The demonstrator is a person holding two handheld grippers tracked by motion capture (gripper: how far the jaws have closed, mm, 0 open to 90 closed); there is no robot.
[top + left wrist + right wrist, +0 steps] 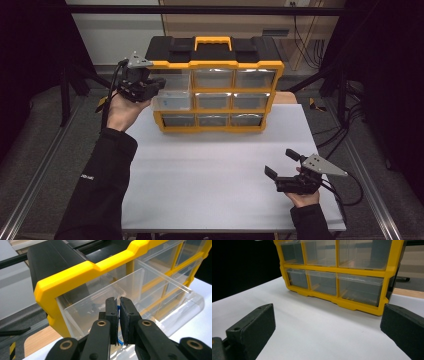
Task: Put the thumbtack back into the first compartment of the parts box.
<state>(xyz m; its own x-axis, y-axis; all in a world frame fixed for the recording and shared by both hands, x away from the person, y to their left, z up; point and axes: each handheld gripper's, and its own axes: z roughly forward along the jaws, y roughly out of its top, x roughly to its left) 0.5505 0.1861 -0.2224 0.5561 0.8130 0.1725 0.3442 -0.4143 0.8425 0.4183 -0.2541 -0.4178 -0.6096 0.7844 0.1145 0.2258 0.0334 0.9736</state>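
My left claw [118, 315] is pinched nearly closed on a small blue item, over the pulled-out clear drawer [105, 305] at the organizer's [215, 90] top-left. Step, I judge: dropping it in; next, open, withdraw. Right claw [282, 165] gapes empty, counter [210, 180] front-right of organizer.

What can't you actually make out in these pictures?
- The small blue thing pinched in the left gripper: its jaws cover it in the left gripper view.
- Drawer contents in the organizer: too small and glary in the high view.
- Right gripper: jaw tips cut off by the right gripper view's edges.
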